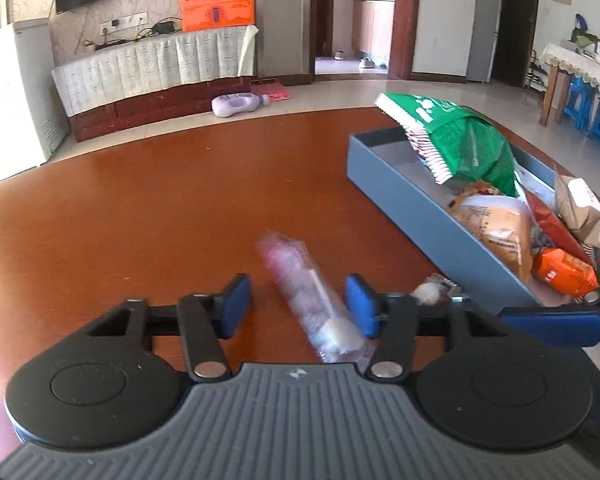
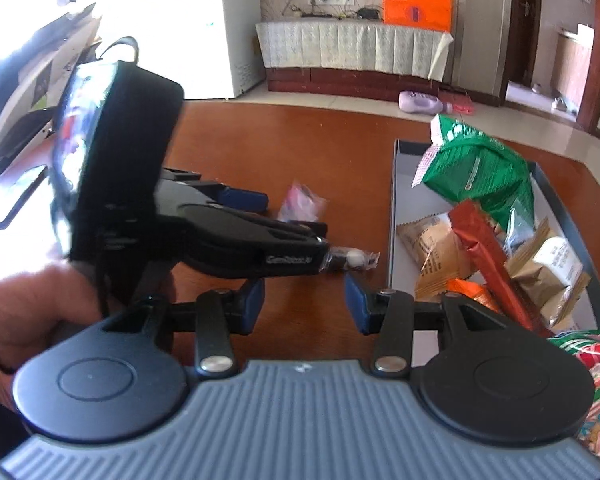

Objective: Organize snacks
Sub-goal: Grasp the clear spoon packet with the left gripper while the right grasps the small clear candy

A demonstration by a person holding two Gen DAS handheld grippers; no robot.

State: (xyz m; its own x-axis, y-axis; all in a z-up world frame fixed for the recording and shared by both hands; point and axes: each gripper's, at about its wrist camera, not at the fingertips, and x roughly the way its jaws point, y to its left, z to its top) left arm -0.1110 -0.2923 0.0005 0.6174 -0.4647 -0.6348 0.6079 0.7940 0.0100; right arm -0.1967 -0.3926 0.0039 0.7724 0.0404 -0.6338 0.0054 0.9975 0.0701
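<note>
Clear snack packet [image 1: 316, 300] between hand-held gripper [image 1: 298, 306] pads

Clear pink-white snack pack [image 1: 312, 300] lies flat on table, w/ small white candy [image 1: 428, 293] just beside; grey box [image 1: 400, 196] nearby holds green bag [image 1: 460, 140], other packets.

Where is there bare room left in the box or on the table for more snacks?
Free: the far end of the blue box beyond the green bag, and the wide table left of the pink packet. Crowded: the box's near end, heaped with packets.
</note>
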